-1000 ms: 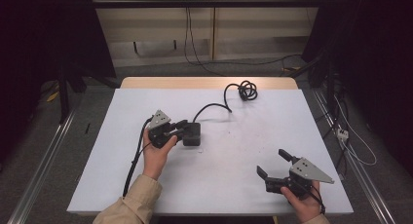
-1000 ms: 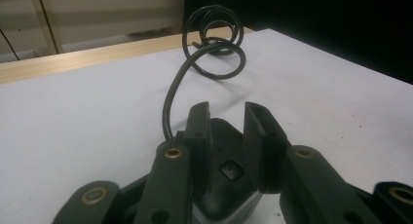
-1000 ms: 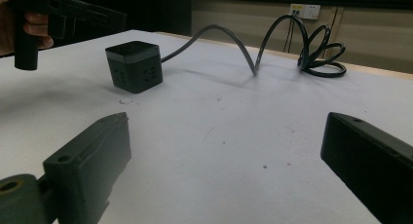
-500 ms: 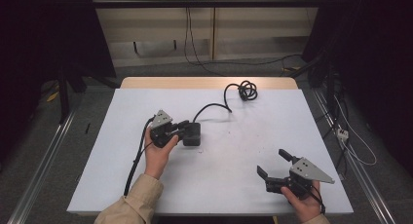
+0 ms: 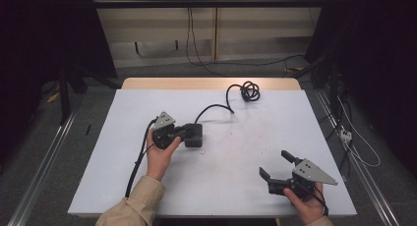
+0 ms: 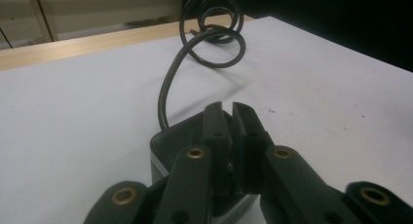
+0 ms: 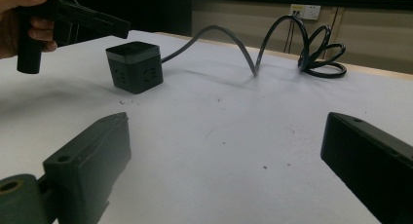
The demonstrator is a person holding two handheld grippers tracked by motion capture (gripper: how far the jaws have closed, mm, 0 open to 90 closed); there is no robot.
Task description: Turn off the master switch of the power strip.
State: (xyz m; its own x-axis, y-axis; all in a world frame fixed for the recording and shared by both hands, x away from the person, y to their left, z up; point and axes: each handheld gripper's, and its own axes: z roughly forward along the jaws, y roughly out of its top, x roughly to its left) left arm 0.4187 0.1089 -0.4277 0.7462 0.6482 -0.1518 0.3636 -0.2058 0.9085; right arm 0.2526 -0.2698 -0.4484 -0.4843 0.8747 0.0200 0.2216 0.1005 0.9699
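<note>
Nothing has shifted since earlier frames: left gripper (image 5: 189,132) stays over black socket cube (image 5: 195,136), jaws pressed together.
Looks like a press or poke on the cube top, mid-table; next move probably lift clear. Right gripper (image 5: 278,167) idle near front edge, jaws wide apart, empty. Cord (image 5: 222,107) trails to far coil.

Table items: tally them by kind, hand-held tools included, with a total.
Power cube with sockets: 1
Black cable with a coiled end, running from the cube: 1
Hand-held tools: 2, the left tool over the cube and the right tool near the front edge
Total: 4
</note>
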